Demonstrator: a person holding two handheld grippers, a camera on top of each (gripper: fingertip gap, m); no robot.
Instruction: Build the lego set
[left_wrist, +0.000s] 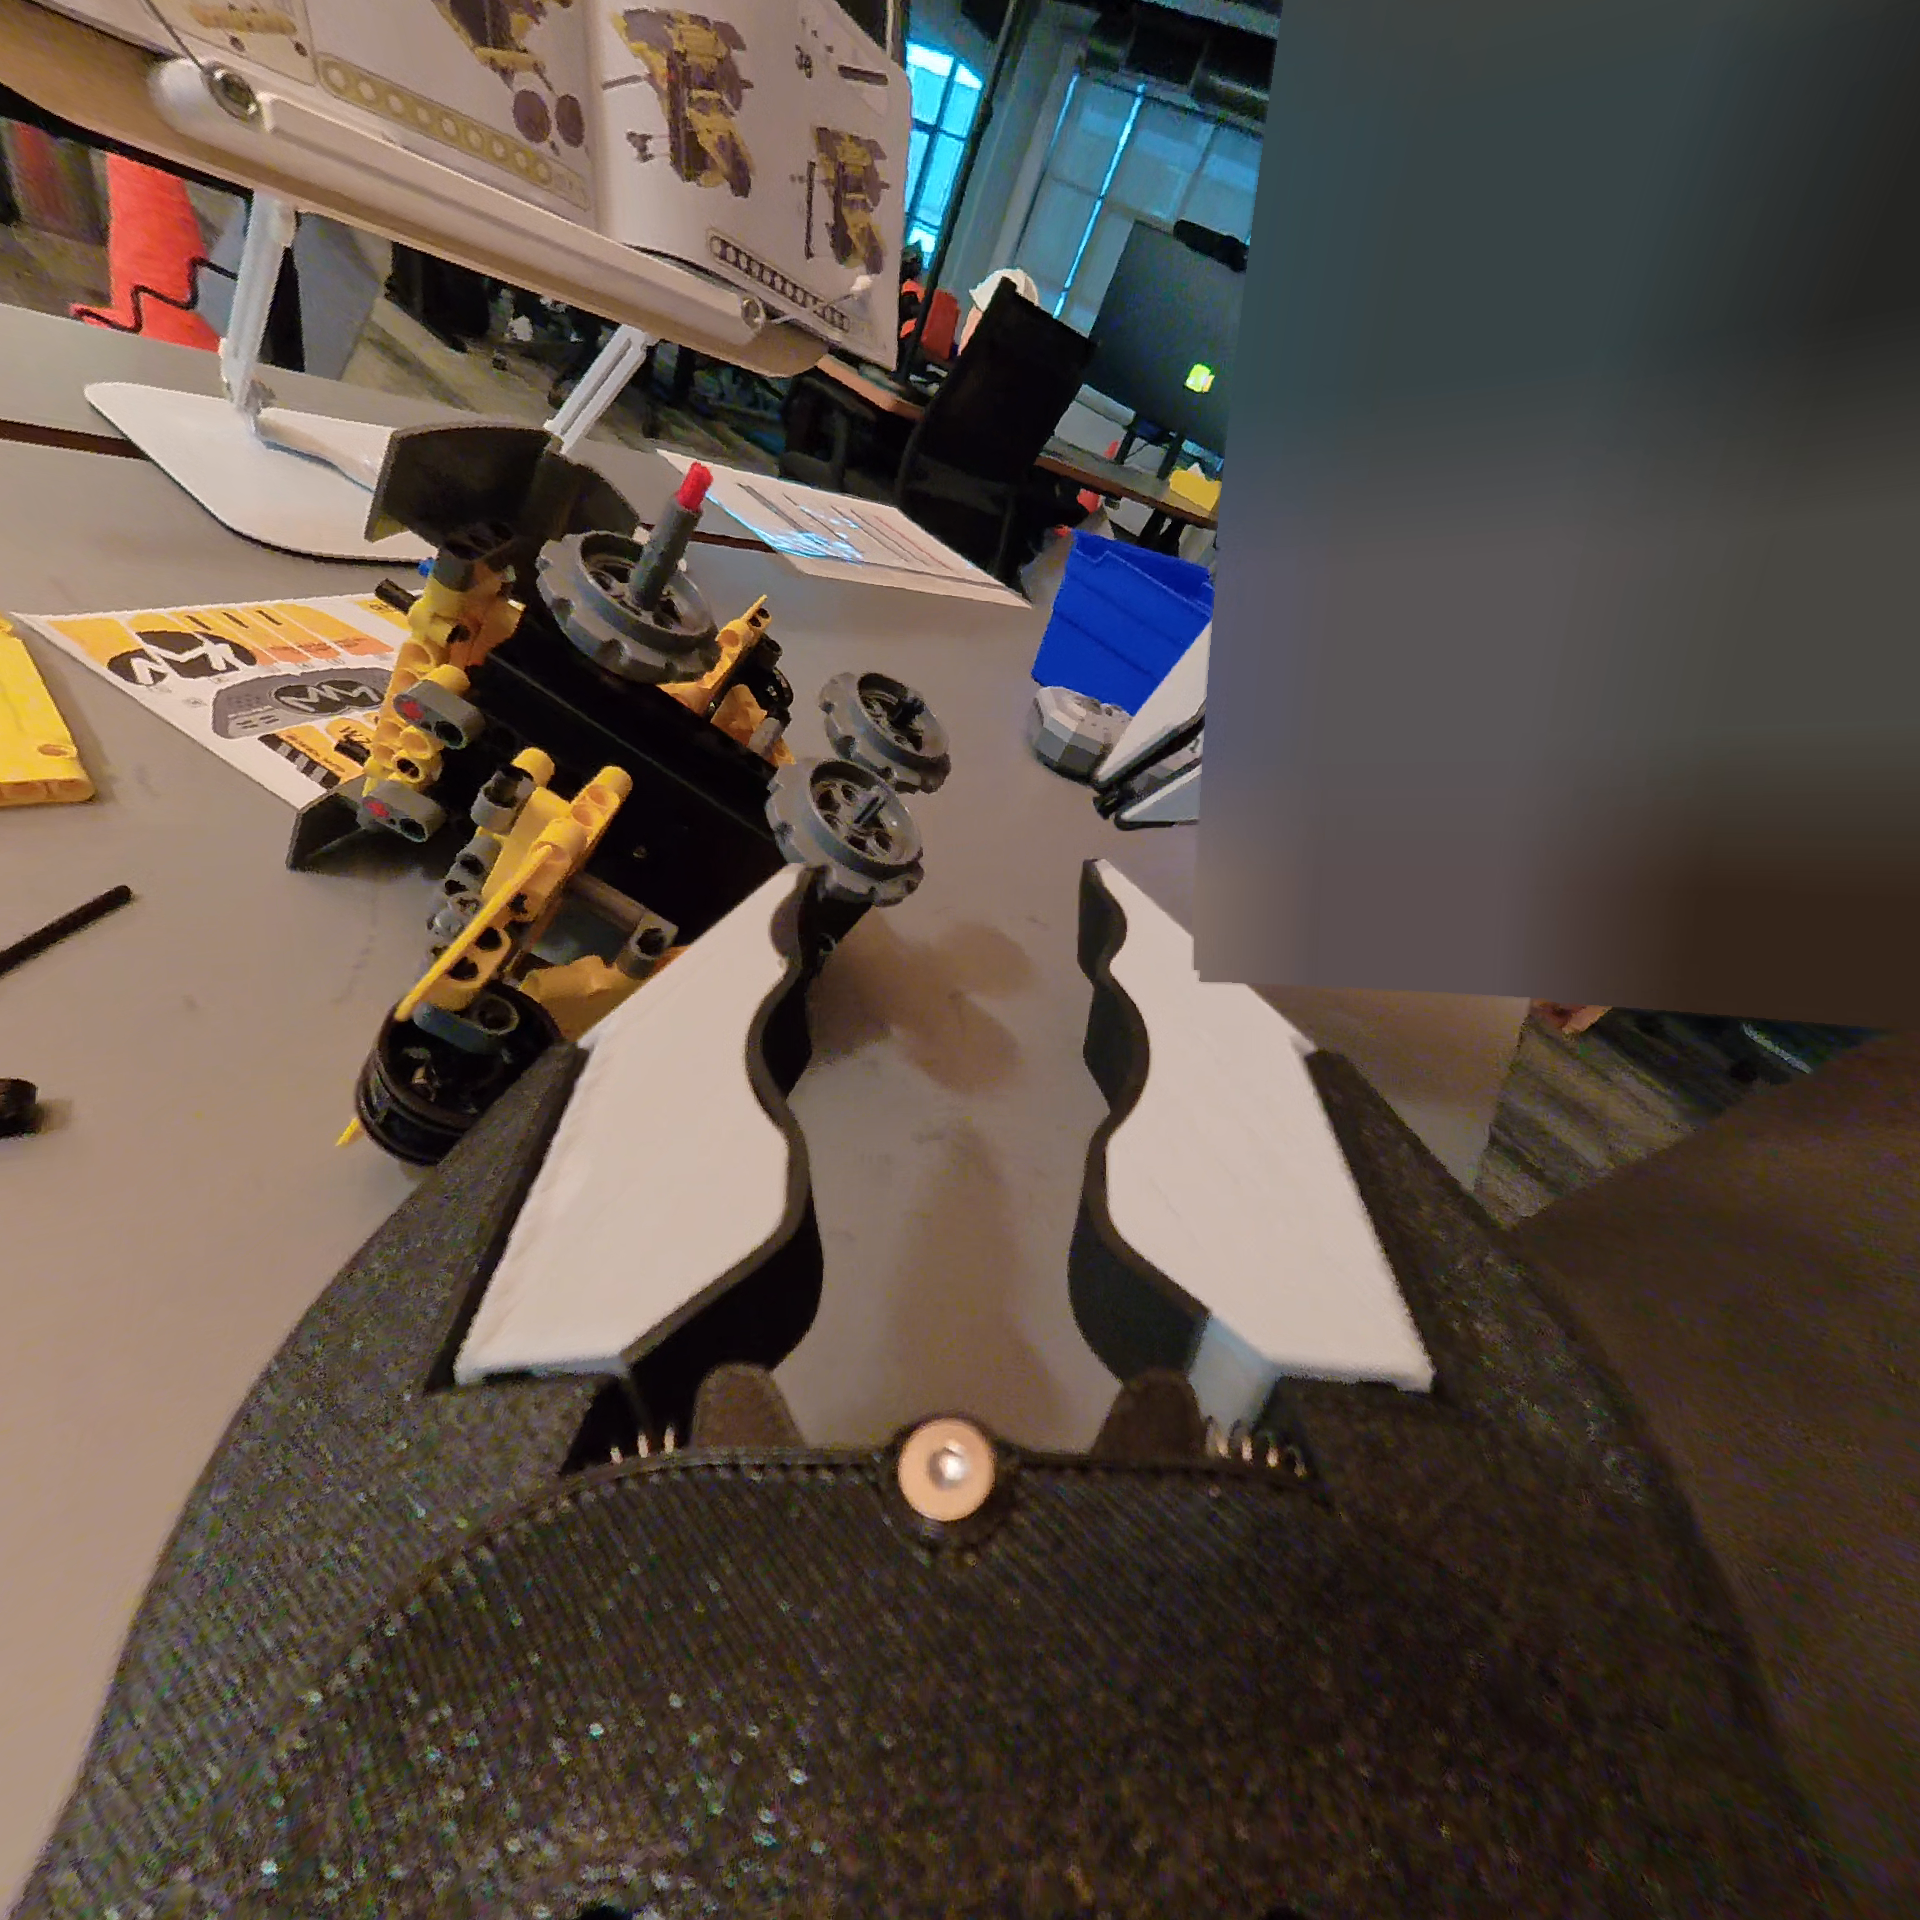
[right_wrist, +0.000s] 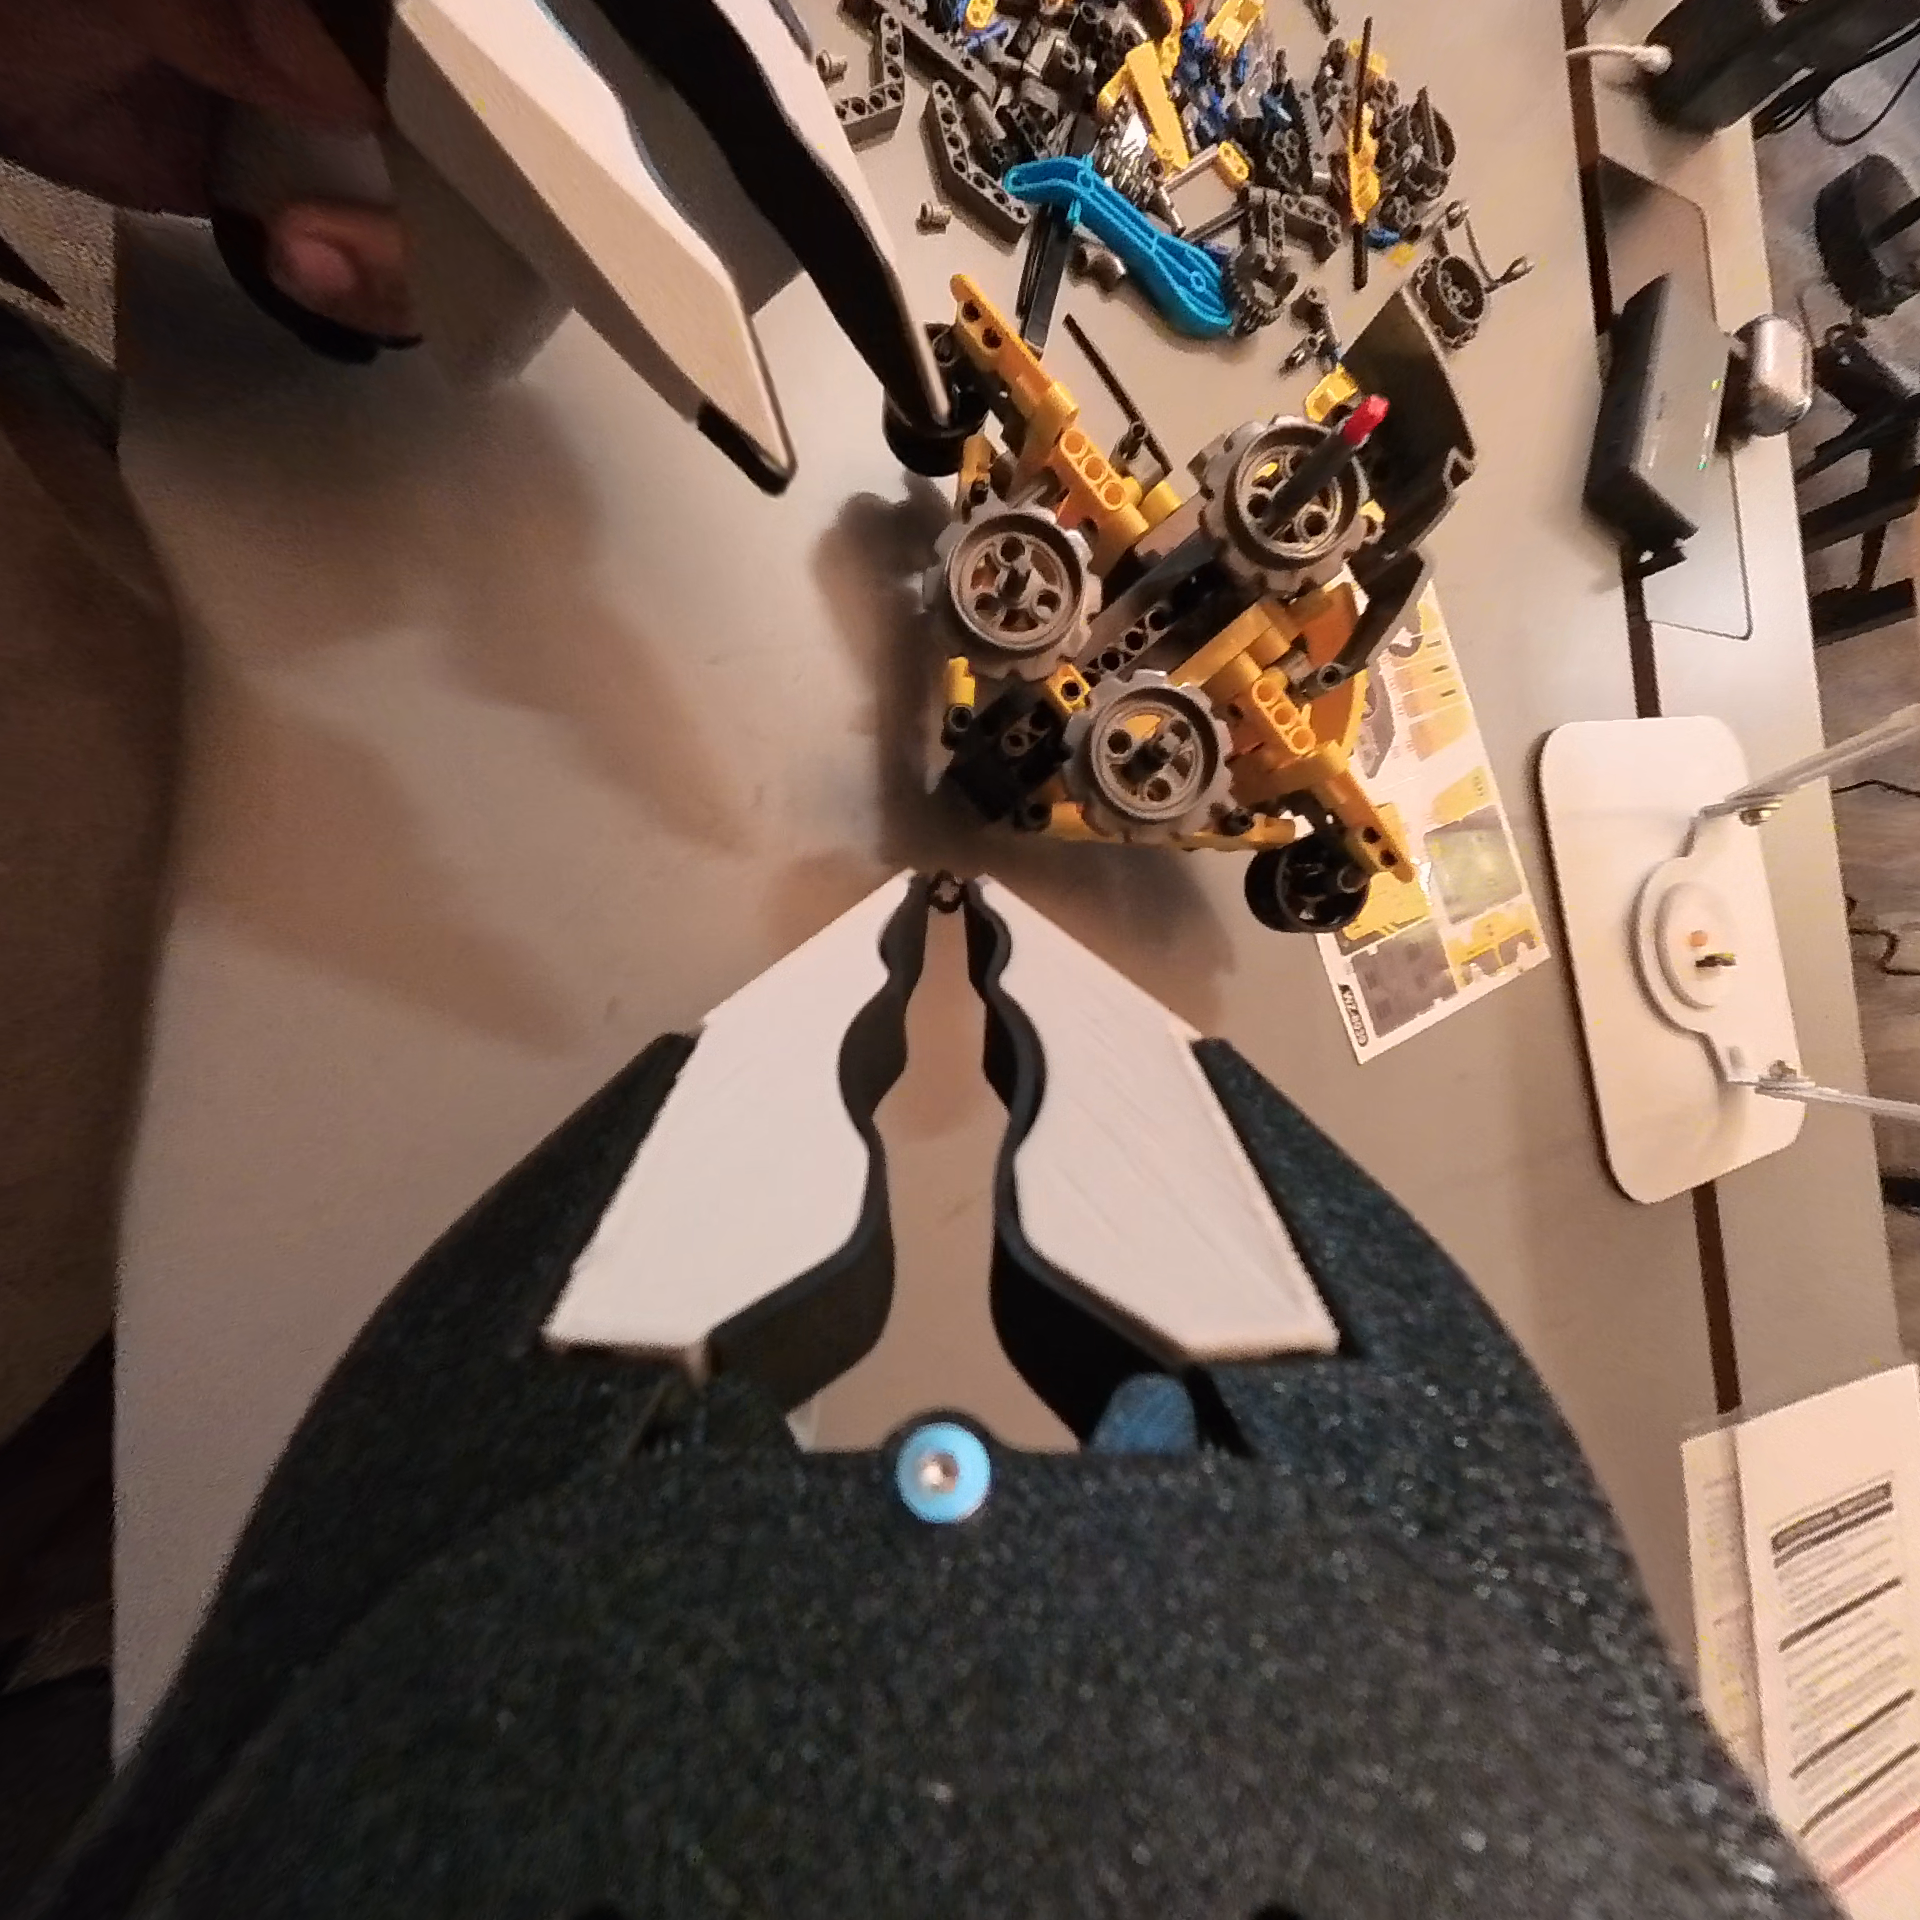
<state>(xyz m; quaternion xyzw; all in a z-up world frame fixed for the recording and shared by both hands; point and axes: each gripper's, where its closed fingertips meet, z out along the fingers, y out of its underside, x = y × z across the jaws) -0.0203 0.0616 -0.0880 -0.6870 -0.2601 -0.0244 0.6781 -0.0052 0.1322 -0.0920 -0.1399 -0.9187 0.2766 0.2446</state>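
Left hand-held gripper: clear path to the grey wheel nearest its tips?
Probably yes. The left hand-held gripper is open, its left fingertip right beside the grey wheel on the yellow model; nothing lies between them.

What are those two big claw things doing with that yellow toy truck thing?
A person is holding a two-finger gripper in each hand over a grey table. The right gripper is pinching a tiny black piece at its fingertips, just short of the half-built yellow and black brick model lying on its side with grey wheels up. The left gripper is open and empty, one finger by the model's edge. A pile of loose parts and a sticker sheet lie nearby.
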